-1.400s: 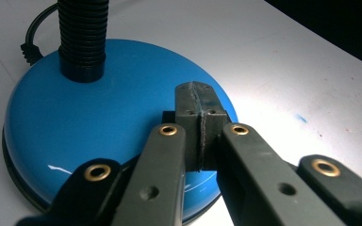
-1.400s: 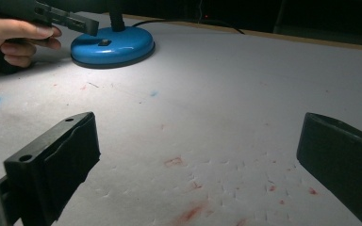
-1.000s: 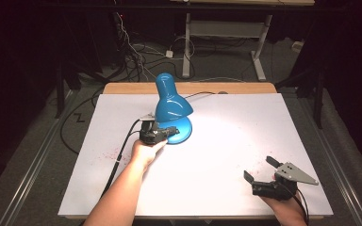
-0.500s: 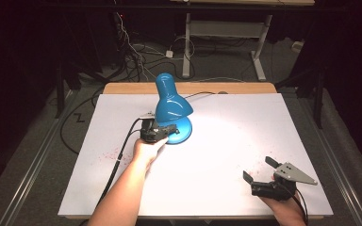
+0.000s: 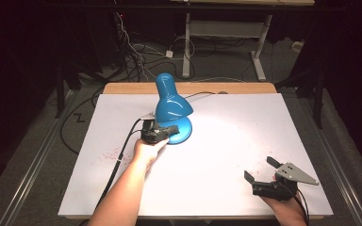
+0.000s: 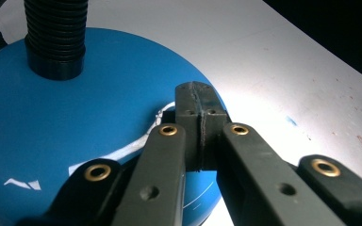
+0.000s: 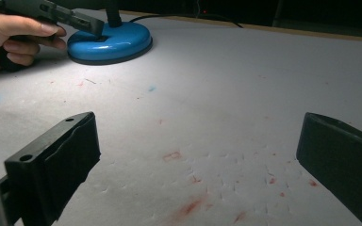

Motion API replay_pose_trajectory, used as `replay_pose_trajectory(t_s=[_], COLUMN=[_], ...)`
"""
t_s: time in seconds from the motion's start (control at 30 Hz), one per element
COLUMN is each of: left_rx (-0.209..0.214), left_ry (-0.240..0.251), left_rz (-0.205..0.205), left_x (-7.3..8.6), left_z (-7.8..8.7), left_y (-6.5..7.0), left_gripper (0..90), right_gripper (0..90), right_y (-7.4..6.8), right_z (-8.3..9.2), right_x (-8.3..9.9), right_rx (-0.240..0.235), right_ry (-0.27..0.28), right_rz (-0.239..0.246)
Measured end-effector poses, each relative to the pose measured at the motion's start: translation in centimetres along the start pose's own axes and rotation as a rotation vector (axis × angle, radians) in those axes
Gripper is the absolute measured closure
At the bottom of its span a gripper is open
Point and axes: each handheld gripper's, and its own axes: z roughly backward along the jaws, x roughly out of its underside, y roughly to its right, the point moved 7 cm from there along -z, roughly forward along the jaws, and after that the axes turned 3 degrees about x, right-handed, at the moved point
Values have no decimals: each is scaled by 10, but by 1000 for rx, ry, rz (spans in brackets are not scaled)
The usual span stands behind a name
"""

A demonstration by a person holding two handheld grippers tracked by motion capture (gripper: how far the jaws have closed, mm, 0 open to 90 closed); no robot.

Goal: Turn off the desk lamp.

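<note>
A blue desk lamp stands lit on the white table, its round base beneath the shade. My left gripper is shut with nothing between its jaws. Its closed tips rest on the top of the blue base, in front of the black ribbed neck. My right gripper stands open near the table's front right, apart from the lamp, with bare table between its jaws. From there the lamp base and the left gripper with its hand show at far left.
The lamp throws a bright pool of light over the table's middle. Small red stains mark the white surface. A wooden strip edges the table's far side. Cables and a desk frame lie on the dark floor beyond.
</note>
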Motion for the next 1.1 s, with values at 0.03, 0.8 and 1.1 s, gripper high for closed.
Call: replay_pose_trajectory(t_s=[0.03,0.8,1.1], left_rx=[0,-66,-181], left_ry=[0,-21,-59], left_rz=[0,16,-26], left_x=[0,-1,5], left_z=[0,6,33], left_y=[0,-9,-15], left_gripper=[882,883,882], right_gripper=[6,6,6], right_y=[0,1,4], right_z=[0,-1,-1], right_x=[0,1,1], right_rx=[-1,1,10], right_ry=[1,-2,-2], right_rz=[2,6,-2])
